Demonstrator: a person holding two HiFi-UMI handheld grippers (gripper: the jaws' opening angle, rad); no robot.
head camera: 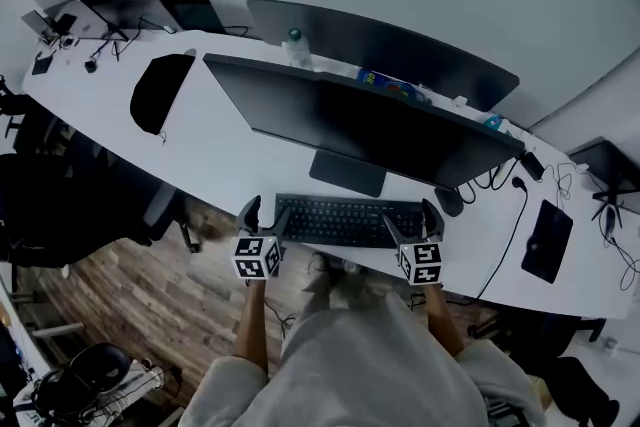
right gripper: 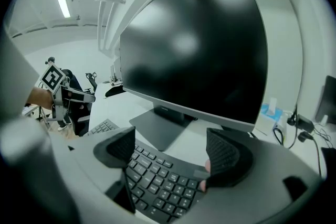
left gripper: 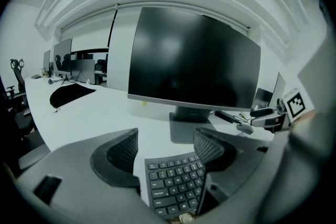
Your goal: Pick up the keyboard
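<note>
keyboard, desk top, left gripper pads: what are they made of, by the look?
Keyboard: probably matte black plastic; separate moulded keys, no gloss.
Desk top: smooth white, likely laminate; uniform, no grain.
Left gripper pads: dark, finely ribbed texture, probably rubber; cannot confirm.

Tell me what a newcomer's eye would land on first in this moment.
The big dark monitor dominates the middle of the curved white desk. In front of its stand, a black keyboard lies at the desk's near edge, with the left gripper at its left end and the right gripper at its right end. Both grippers have their jaws apart, with an end of the keyboard between them.
</note>
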